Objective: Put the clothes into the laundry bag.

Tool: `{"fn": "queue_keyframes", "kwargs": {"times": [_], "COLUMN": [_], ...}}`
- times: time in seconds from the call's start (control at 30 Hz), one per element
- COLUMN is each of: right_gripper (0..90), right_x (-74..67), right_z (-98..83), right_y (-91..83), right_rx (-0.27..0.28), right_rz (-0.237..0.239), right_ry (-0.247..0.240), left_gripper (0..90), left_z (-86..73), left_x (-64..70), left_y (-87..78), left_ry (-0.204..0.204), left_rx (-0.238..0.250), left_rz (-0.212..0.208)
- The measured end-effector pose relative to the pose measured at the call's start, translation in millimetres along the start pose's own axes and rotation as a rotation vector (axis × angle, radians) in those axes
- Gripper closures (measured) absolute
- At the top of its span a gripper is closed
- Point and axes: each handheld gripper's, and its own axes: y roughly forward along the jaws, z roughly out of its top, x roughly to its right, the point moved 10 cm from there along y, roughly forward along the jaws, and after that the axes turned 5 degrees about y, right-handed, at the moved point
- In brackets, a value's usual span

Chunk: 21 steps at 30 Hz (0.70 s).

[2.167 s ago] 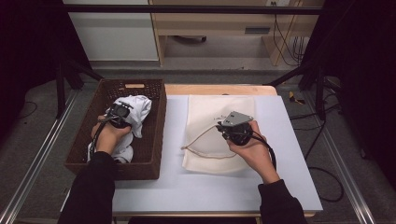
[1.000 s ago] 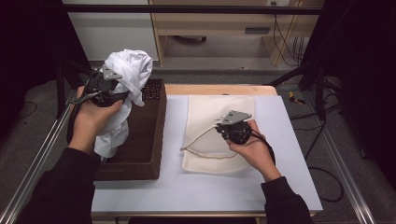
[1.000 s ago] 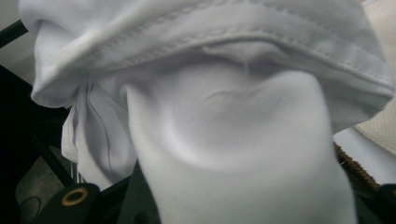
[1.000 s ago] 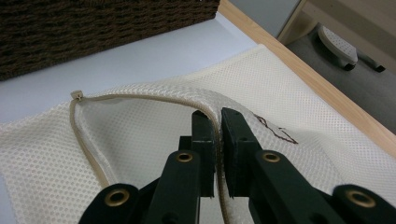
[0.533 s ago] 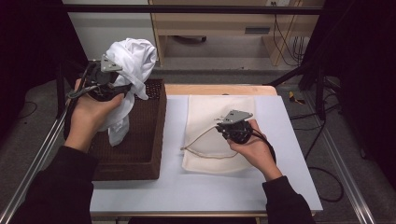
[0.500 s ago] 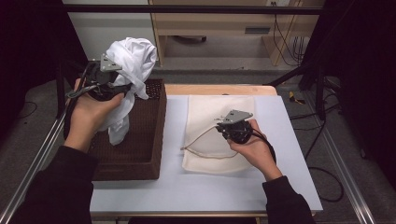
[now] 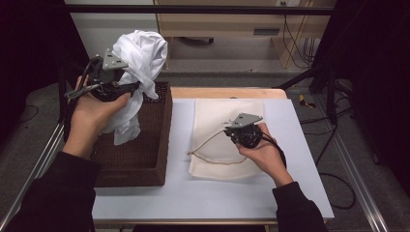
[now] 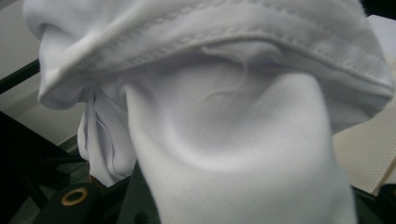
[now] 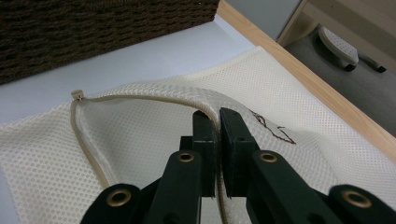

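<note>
A: How many things are you handling?

B: You have 2 grippers and 2 cloth items: 1 white garment [image 7: 138, 58] and 1 cream mesh bag [image 7: 220, 137]. There is also 1 brown wicker basket [image 7: 145, 154] on the 1 table [image 7: 232, 193].

A: What is your left gripper doing?

B: Your left gripper [image 7: 109, 84] is clamped on the garment, jaws partly closed with bunched fabric between them. You hold it up in the air above the basket's far left corner, and the cloth hangs down toward the basket.

A: And your right?

B: Your right gripper [image 9: 217, 140] is pinched nearly closed on the bag's corded rim [image 9: 140, 99], lifting that edge off the table. The bag lies flat on the table, just right of the basket, with 1 opening raised.
</note>
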Motion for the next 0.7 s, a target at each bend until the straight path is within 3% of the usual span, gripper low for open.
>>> {"fn": "queue_keyframes", "kwargs": {"times": [0.37,0.6,0.7], "right_gripper": [85.8,85.8,85.8], "right_x": [-1.3,-2.3,-2.8], "right_z": [-0.8,-1.3,-2.2], "right_y": [0.9,1.7,1.4], "right_rx": [-0.003,-0.004,-0.006], "right_rz": [0.002,0.003,0.003], "right_ry": [-0.002,-0.003,-0.002], "left_gripper": [64.0,63.9,63.9], "left_z": [17.4,36.9,41.9], "left_x": [23.3,44.7,52.5], "left_y": [-15.1,-23.7,-23.6], "left_ry": [0.029,0.090,0.086], "left_rx": [0.043,0.066,0.081], "left_rz": [-0.054,-0.087,-0.104]}}
